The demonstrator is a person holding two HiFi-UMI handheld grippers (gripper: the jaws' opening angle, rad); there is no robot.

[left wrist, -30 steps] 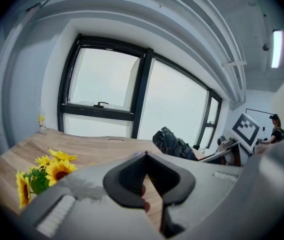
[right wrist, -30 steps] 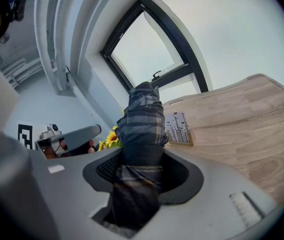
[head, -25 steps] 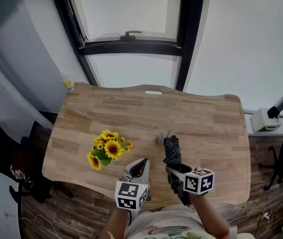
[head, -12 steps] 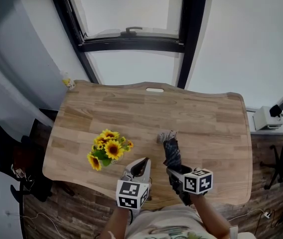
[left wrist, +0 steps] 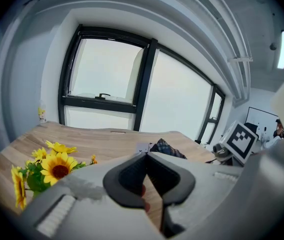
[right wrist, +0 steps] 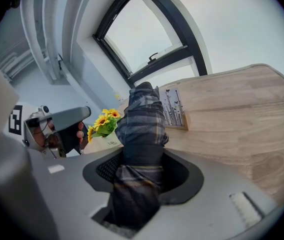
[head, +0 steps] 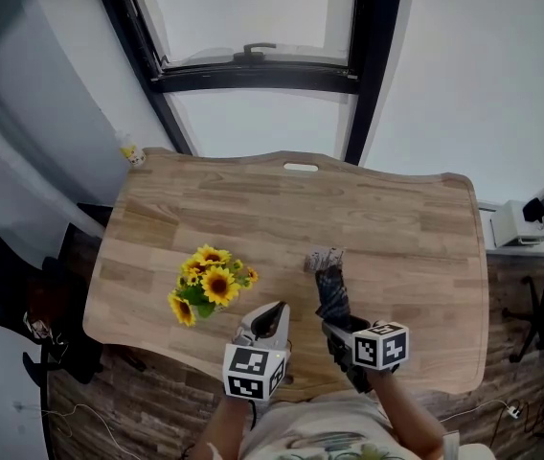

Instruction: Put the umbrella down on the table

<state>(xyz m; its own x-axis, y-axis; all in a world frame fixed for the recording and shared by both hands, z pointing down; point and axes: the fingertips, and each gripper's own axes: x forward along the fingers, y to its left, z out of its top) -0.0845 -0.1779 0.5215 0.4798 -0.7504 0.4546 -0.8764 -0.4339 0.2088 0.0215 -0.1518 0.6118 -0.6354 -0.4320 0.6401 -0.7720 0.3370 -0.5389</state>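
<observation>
A folded dark plaid umbrella [head: 331, 293] [right wrist: 142, 124] points away from me over the wooden table [head: 396, 228], near its front edge. My right gripper [head: 337, 326] [right wrist: 142, 169] is shut on the umbrella's near end, and the cloth fills the gap between the jaws. A white printed tag [head: 324, 258] [right wrist: 174, 109] sits at the umbrella's far tip. My left gripper [head: 270, 316] [left wrist: 146, 156] hangs just left of it, shut with nothing in it. In the left gripper view the umbrella [left wrist: 168, 148] shows beyond the jaw tips.
A bunch of sunflowers [head: 210, 286] [left wrist: 52, 169] stands on the table's left part. A small yellow figure [head: 133, 151] sits at the far left corner. A window frame rises behind the table. A white box [head: 507, 223] is beyond the right edge, a dark chair [head: 4, 295] to the left.
My right gripper has sunk a little toward the table with the umbrella still in it. The left gripper has stayed where it was.
</observation>
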